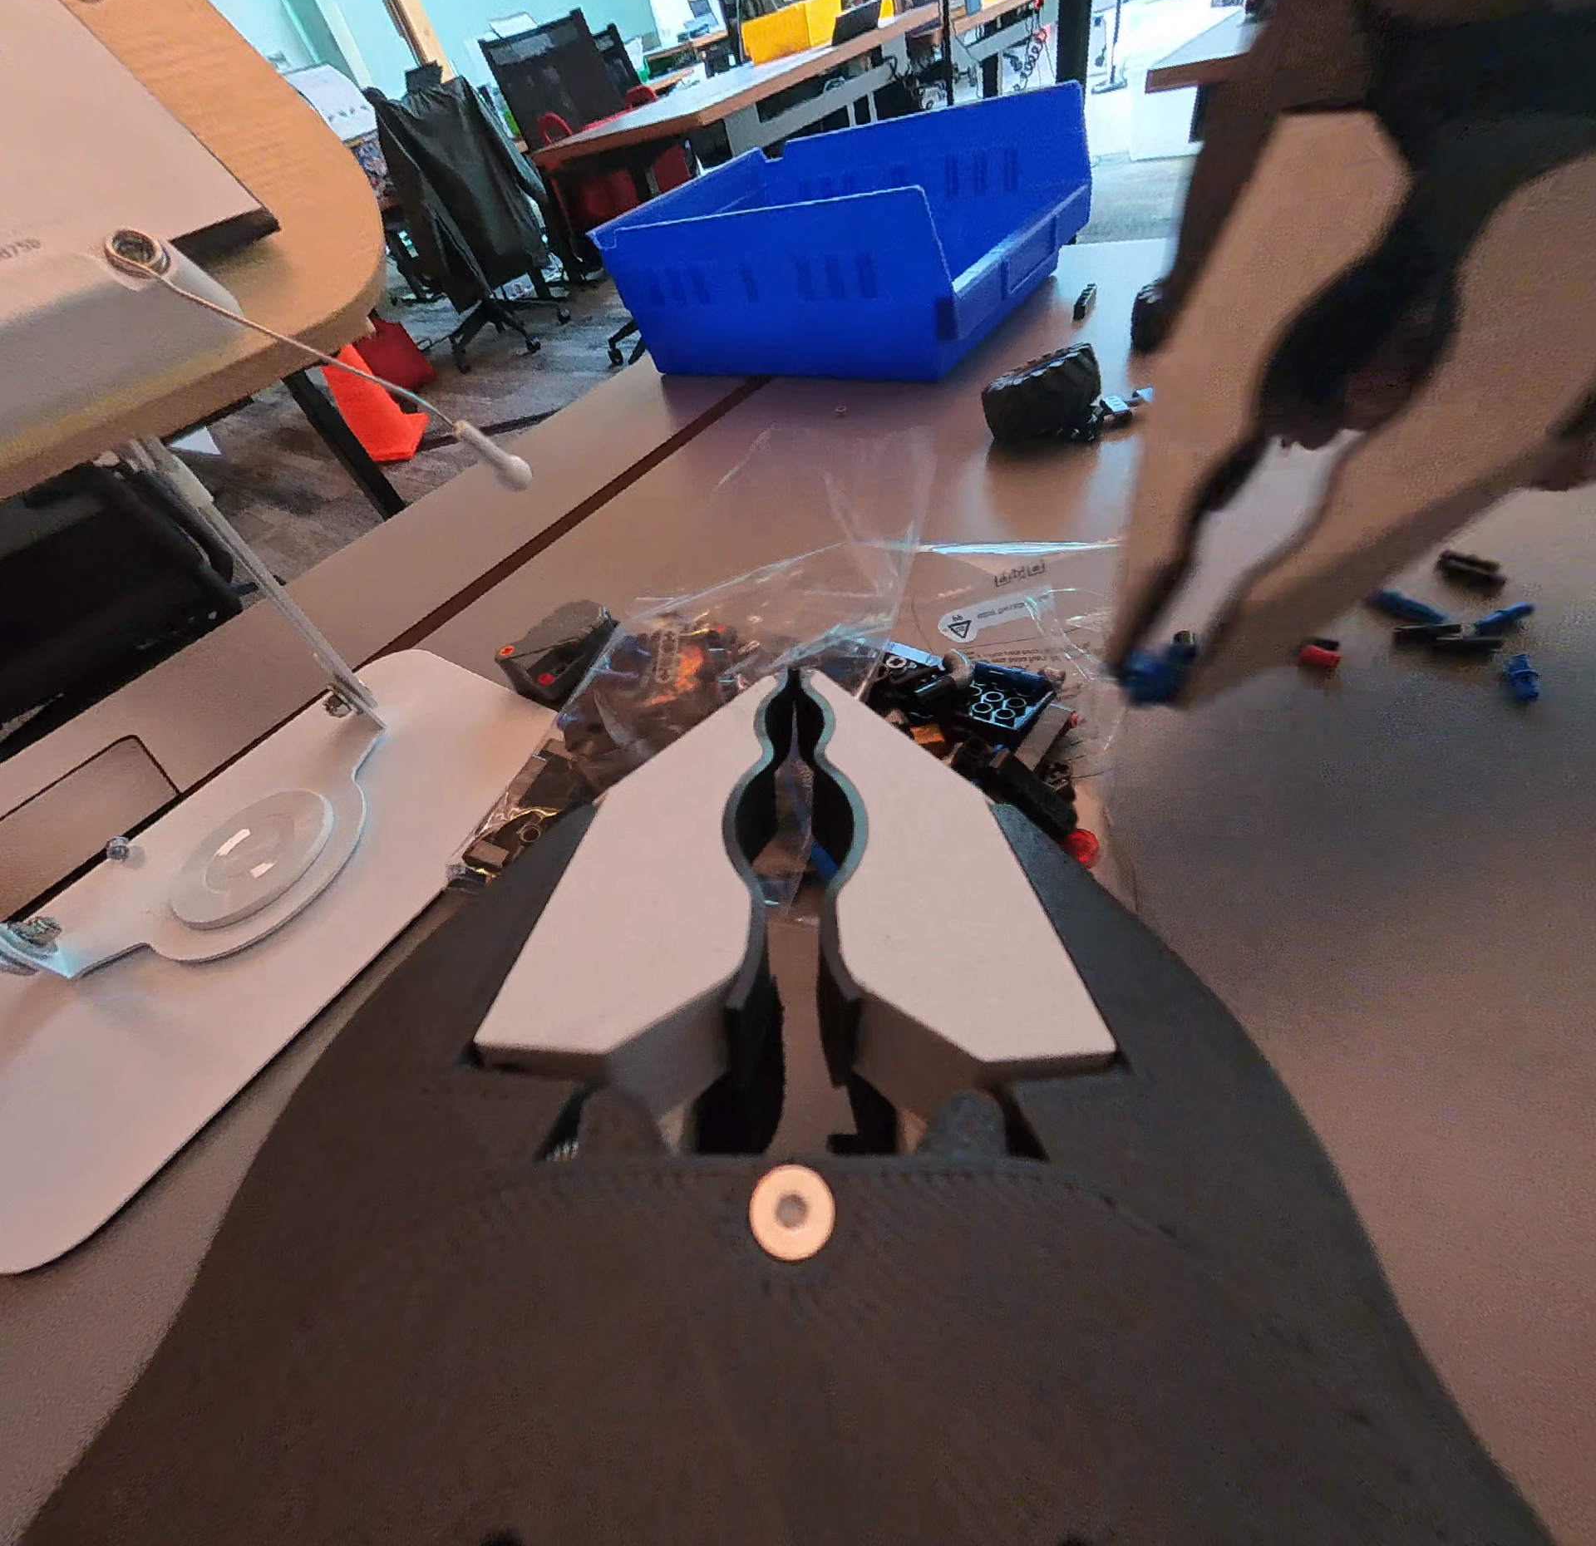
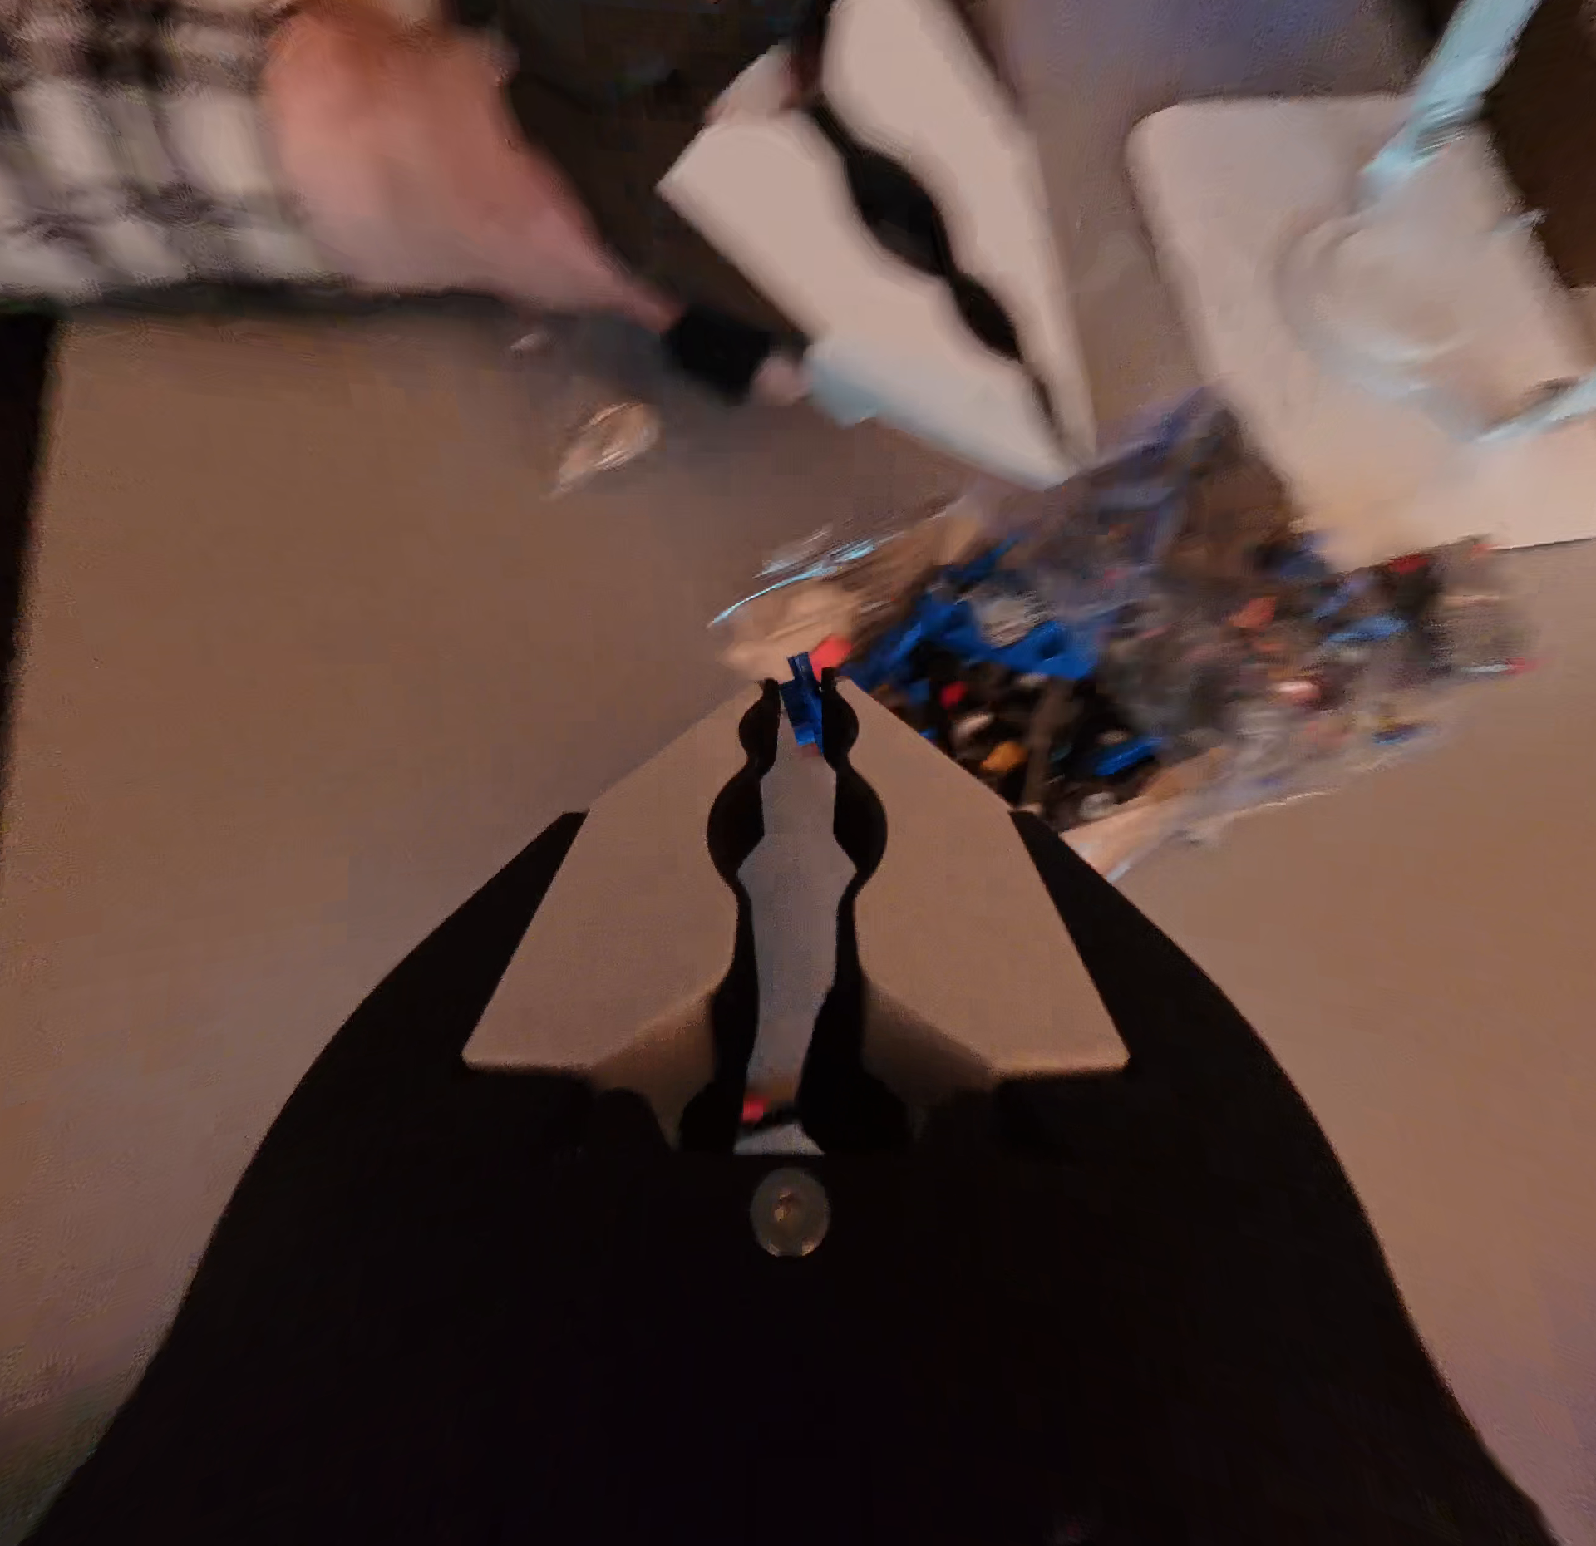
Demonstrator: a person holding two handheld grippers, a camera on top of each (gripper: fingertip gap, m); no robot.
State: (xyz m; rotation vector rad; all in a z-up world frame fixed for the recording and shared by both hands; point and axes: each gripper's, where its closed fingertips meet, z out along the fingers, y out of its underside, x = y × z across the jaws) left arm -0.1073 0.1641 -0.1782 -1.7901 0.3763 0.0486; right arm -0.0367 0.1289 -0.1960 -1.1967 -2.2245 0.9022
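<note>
Left wrist view: the left gripper (image 1: 793, 684), grey-fingered on a black printed body, has its jaws drawn together at the tips, pinching the crinkled clear plastic bag (image 1: 829, 606) of small black, blue and orange building-toy pieces that lies on the brown table (image 1: 1295, 943). The film runs up between the fingers. Left of the bag sits a flat white lamp base with a round clear disc (image 1: 250, 865). Farther back stands an open blue plastic storage bin (image 1: 846, 252), and to its right a black rubber toy tyre (image 1: 1041, 390). The right gripper (image 1: 1157, 667) comes down from the upper right, blurred, with a small blue plastic connector pin (image 1: 1153, 671) between its tips, just beside the bag's right edge. More loose blue, black and red pins (image 1: 1459, 624) are scattered on the table beyond it.

Right wrist view: the picture is badly smeared. The right gripper (image 2: 799, 693) has its jaws clamped on the blue pin (image 2: 803, 710), held just above the table (image 2: 345, 641). Directly ahead and to the right lies the bag of pieces (image 2: 1166, 667), and above it the left gripper's grey fingers (image 2: 864, 295) reach in. A person's hand (image 2: 414, 157) and a checked sleeve (image 2: 112, 123) show at upper left.
</note>
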